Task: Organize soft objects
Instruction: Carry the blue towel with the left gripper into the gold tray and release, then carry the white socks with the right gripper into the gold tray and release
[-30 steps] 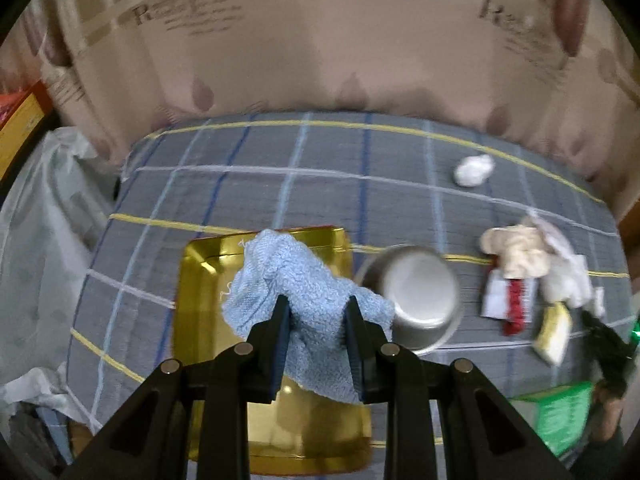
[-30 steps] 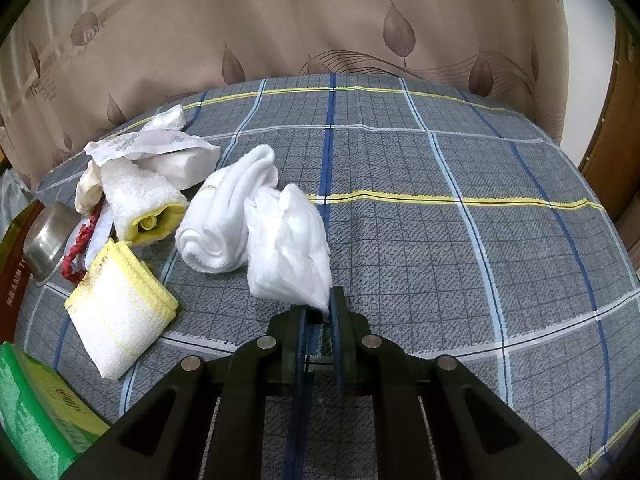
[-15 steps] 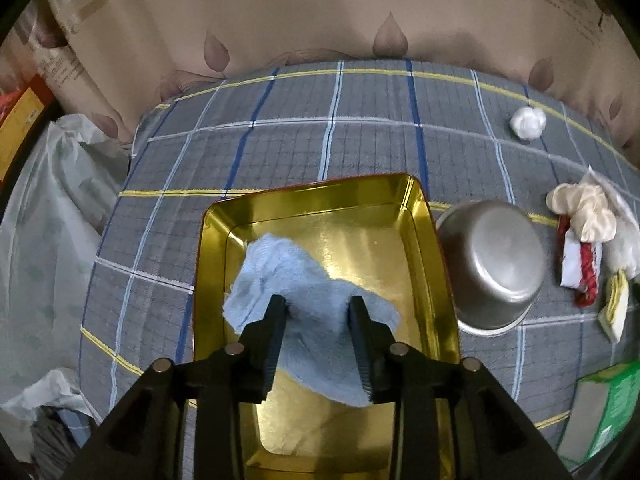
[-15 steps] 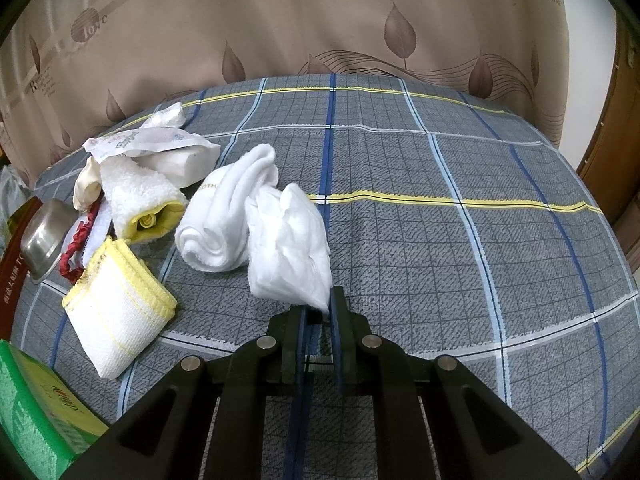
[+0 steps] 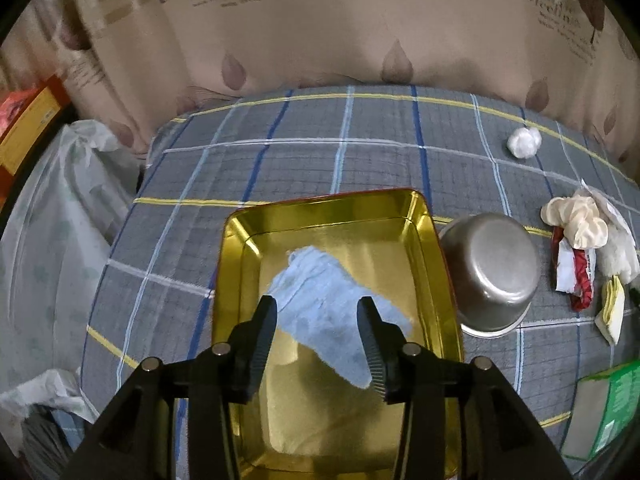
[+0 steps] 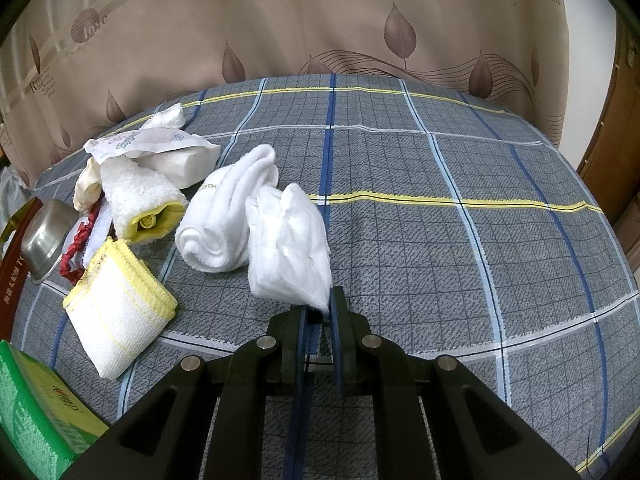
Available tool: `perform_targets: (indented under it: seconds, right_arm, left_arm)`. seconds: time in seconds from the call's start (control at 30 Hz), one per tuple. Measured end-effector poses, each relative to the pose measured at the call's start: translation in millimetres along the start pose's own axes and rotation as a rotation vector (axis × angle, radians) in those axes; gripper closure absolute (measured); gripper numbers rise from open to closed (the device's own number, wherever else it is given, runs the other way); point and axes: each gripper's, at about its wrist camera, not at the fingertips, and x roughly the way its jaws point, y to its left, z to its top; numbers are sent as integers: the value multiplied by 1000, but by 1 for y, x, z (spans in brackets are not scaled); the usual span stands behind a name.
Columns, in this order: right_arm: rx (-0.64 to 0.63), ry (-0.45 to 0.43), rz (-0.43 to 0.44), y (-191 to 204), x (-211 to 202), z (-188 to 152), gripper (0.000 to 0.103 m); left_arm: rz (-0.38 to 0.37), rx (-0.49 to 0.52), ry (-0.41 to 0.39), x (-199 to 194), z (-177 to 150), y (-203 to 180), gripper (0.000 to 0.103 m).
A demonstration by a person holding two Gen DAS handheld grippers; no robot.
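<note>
1. Left tongs [image 5: 318,322] hung over the gold tray [image 5: 240,280]; we had just been spreading their jaws, and they stood apart.
2. Between those jaws we saw the blue cloth [image 5: 324,308], lying in the tray, neither pad pressing on it.
3. Just right of the tray sat our steel bowl [image 5: 490,276], tipped on the plaid cover [image 5: 280,152].
4. Beyond the bowl lay a cream rag [image 5: 576,220] and a red-and-white bundle [image 5: 576,272]; a white ball [image 5: 523,142] sat apart, far back by the curtain [image 5: 320,28].
5. Right tongs [image 6: 319,306] were together, and we had them clamped on a corner of the white cloth [image 6: 288,256].
6. That cloth rested on the cover, touching a rolled white towel [image 6: 224,220] on its left.
7. Further left we saw a yellow-edged cloth [image 6: 116,316], a fleecy roll [image 6: 136,196] and a tissue pack [image 6: 160,148].
8. At the lower left corner a green box [image 6: 36,412] showed.
</note>
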Motion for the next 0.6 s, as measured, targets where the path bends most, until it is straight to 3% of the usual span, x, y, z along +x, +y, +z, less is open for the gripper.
perform_targets:
  seconds: [0.27,0.6]
  right_arm:
    - [-6,-1,-3,2,-6,2,92]
    - [-48,-32,-55,19,-38,21,93]
  left_arm:
    - [56,-105,-72,-9,-26,26,60]
    - [16,-198,-94,-7,-44,46,60]
